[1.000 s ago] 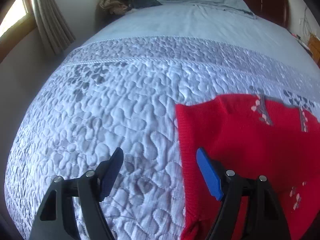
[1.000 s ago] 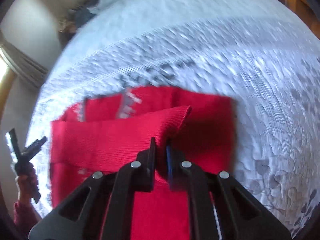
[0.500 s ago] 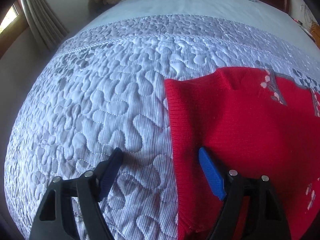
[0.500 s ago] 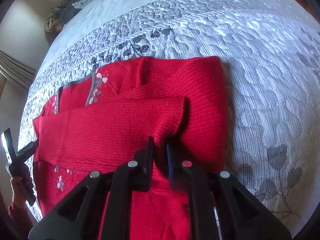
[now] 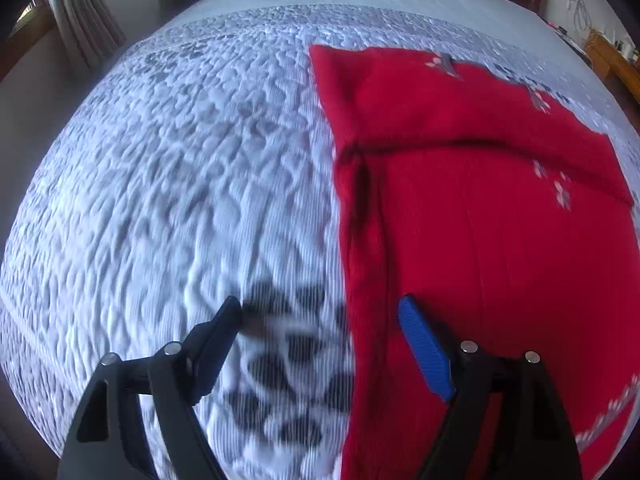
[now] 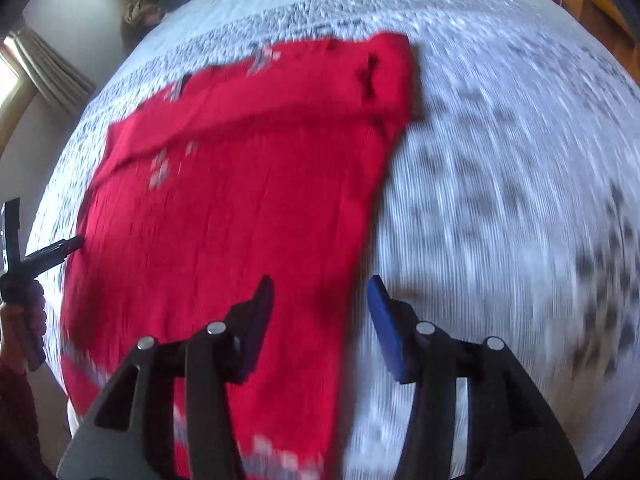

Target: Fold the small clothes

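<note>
In the left wrist view, one red sweater (image 5: pixel 480 220) lies flat on the white quilt (image 5: pixel 180 180) of the bed. The left gripper (image 5: pixel 320 316) is wide apart and holds nothing; it hangs over the sweater's left edge. A sleeve looks folded across the top, so I think the folding has begun but is not done. In the right wrist view, the same one red sweater (image 6: pixel 224 208) lies on the quilt (image 6: pixel 500 184). The right gripper (image 6: pixel 320 292) is wide apart too, empty, over the sweater's right edge. The bottom half seems not yet folded up. I count one sweater and two grippers.
</note>
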A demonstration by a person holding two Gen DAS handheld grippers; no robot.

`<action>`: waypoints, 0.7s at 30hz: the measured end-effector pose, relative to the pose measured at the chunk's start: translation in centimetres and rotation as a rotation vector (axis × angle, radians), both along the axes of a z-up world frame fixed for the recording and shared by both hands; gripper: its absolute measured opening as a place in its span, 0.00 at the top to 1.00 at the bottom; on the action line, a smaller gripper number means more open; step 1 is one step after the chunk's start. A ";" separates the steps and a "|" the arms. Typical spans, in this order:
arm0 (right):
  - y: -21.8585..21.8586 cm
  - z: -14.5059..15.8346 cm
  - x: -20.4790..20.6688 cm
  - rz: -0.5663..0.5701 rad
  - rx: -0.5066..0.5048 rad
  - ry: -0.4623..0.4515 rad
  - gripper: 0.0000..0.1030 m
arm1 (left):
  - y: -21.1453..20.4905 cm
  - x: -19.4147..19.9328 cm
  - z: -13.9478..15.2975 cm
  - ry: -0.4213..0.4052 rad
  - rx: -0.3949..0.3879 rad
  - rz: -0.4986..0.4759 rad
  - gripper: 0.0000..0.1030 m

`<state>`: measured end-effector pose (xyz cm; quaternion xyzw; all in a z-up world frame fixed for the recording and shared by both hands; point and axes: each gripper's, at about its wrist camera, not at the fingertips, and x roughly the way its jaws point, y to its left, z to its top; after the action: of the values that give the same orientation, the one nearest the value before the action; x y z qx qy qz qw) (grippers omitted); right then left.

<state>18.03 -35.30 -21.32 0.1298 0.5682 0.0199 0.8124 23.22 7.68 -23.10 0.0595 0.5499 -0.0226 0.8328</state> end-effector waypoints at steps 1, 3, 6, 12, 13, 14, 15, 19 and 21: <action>0.2 -0.2 -2.5 -0.012 0.007 0.009 0.53 | 0.0 -1.4 0.1 -0.005 0.005 -0.009 0.20; 0.8 -0.4 -5.7 -0.015 -0.009 0.022 0.53 | 0.0 -4.9 0.4 -0.011 0.008 -0.026 0.20; 2.0 0.1 -9.6 -0.006 -0.047 0.026 0.52 | 0.4 -8.1 0.8 0.000 -0.017 -0.020 0.20; 3.2 0.4 -15.0 -0.002 0.008 0.051 0.52 | 1.1 -13.3 1.4 0.046 -0.057 -0.023 0.20; 3.4 0.4 -15.7 0.000 0.007 0.054 0.52 | 1.1 -13.8 1.3 0.052 -0.055 -0.030 0.20; 3.6 0.3 -16.6 0.005 0.018 0.060 0.52 | 1.1 -14.5 1.2 0.054 -0.049 -0.038 0.20; 3.7 0.2 -17.3 0.006 0.035 0.065 0.52 | 1.2 -15.2 1.2 0.057 -0.047 -0.045 0.20; 4.1 -0.4 -19.0 0.017 0.038 0.080 0.52 | 1.6 -17.1 0.9 0.066 -0.061 -0.045 0.20; 4.3 -0.4 -19.6 0.019 0.035 0.073 0.52 | 1.6 -17.7 0.8 0.064 -0.056 -0.048 0.20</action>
<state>-1.60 -30.99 -21.74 0.1393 0.5980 0.0327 0.7886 5.47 9.25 -22.28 0.0484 0.5737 -0.0598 0.8154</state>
